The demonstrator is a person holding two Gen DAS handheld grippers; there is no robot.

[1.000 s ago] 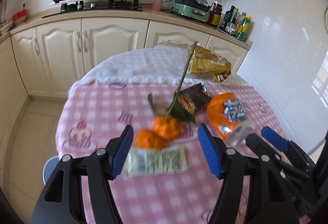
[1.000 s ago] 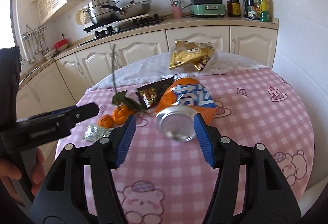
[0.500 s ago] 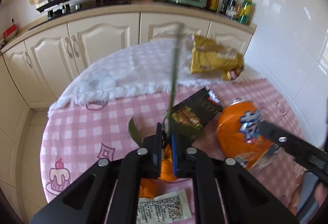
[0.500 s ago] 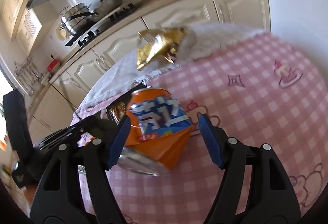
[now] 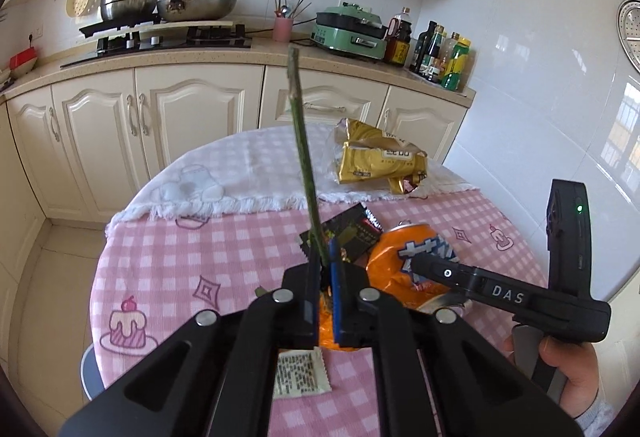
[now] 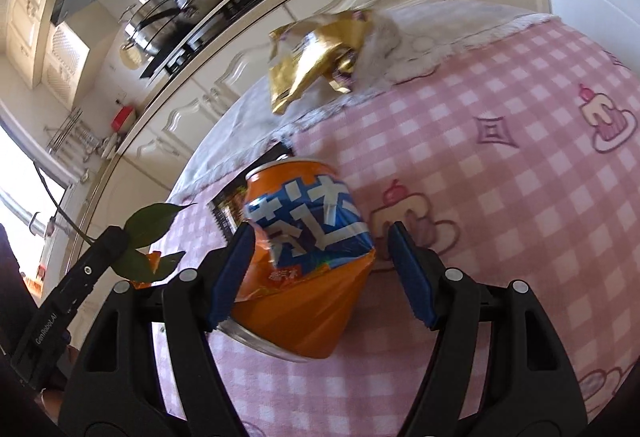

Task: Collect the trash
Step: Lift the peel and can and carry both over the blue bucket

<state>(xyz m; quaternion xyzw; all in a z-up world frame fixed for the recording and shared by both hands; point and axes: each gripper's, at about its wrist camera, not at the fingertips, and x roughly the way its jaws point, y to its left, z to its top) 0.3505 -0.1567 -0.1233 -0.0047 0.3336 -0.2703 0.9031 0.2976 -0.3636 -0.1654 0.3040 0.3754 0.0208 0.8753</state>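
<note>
Fingers [image 5: 336, 277] pinch green stem [image 5: 304, 157]; right fingers [image 6: 412, 277] straddle can [image 6: 304, 257].

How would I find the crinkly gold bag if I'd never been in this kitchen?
Look at the round table with the pink checked cloth. At its far side, near the cupboards, a white fringed cloth lies over it, and the gold bag sits on that. It is the only shiny gold thing; the orange can and dark wrapper lie nearer, on the pink.
</note>
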